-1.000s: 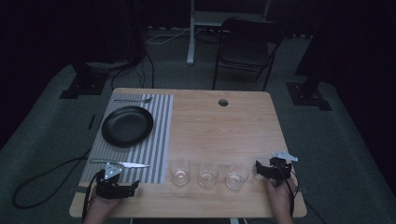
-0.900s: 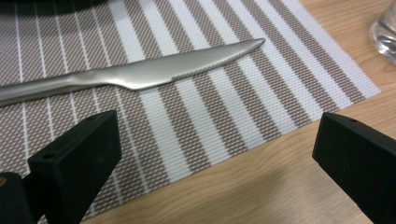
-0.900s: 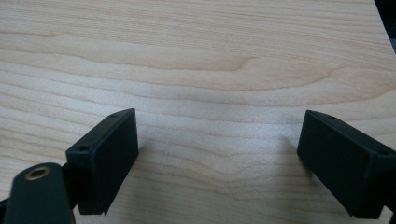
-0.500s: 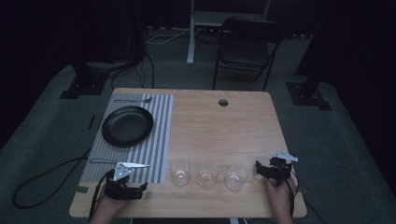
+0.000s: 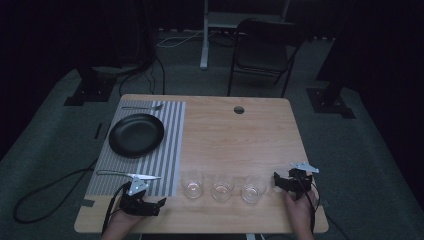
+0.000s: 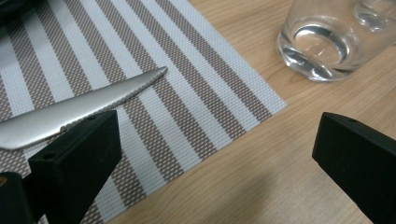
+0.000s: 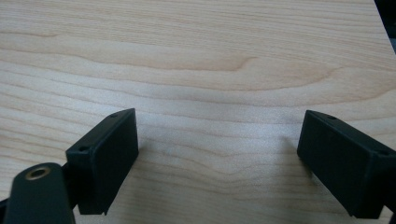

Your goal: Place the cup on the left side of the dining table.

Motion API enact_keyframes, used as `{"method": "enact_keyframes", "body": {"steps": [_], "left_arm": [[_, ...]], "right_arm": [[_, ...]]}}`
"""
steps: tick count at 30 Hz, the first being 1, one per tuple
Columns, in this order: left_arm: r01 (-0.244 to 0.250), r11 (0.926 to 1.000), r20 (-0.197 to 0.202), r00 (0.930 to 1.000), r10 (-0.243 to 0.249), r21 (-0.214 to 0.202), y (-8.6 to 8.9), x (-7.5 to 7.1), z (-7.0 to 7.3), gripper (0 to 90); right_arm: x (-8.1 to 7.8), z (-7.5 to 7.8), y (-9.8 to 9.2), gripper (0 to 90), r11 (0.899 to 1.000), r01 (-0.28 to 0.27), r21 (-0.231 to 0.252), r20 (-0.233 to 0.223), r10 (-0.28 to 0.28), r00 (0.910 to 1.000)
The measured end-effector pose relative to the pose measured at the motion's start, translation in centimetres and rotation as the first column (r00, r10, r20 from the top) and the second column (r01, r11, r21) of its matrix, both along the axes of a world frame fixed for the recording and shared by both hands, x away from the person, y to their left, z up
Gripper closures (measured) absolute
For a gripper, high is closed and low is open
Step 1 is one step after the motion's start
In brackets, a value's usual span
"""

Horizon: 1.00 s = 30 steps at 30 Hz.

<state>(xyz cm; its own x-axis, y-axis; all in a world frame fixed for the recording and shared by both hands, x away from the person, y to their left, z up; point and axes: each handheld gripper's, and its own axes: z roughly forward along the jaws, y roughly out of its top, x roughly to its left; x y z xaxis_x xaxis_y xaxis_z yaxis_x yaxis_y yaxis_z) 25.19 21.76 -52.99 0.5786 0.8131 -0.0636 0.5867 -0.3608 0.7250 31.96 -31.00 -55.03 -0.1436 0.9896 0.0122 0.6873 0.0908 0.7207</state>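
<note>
Wood desk (image 5: 240, 135): at its near left corner the left gripper (image 5: 159, 204) sits low with jaws spread wide and nothing between them, just off the near right corner of the striped mat (image 5: 165, 150), where a knife (image 5: 129, 174) lies along the mat's near edge with its tip beside the left jaw. Three glasses (image 5: 222, 190) stand in a row along the near edge, the nearest one (image 6: 322, 44) just past the mat's corner. Near the near right corner the right gripper (image 5: 276, 180) rests over bare wood, jaws also wide apart and empty.
</note>
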Motion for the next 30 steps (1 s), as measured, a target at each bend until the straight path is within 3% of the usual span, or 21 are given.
{"method": "enact_keyframes", "body": {"steps": [13, 15, 18, 30], "left_arm": [[0.082, 0.9966, 0.011, 0.9966, -0.082, -0.007, -2.4, 0.0, -0.1, 1.8], [0.098, 0.9951, 0.021, 0.9949, -0.098, 0.002, -2.8, 0.1, 0.0, 1.8], [0.114, 0.9933, 0.041, 0.9927, -0.113, -0.018, -3.3, 0.2, 0.2, 7.0], [0.185, 0.9819, 0.042, 0.982, -0.184, -0.038, -5.6, 0.8, 0.3, 6.9]], "right_arm": [[0.0, 0.0, 0.0, 12.0, 1.0, 0.0, 0.0, 0.0, 0.0, 1.0], [0.0, 0.0, 0.0, 12.0, 1.0, 0.0, 0.0, 0.0, 0.0, 1.0], [0.0, 0.0, 0.0, 12.0, 1.0, 0.0, 0.0, 0.0, 0.0, 1.0], [0.0, 0.0, 0.0, 12.0, 1.0, 0.0, 0.0, 0.0, 0.0, 1.0]]}}
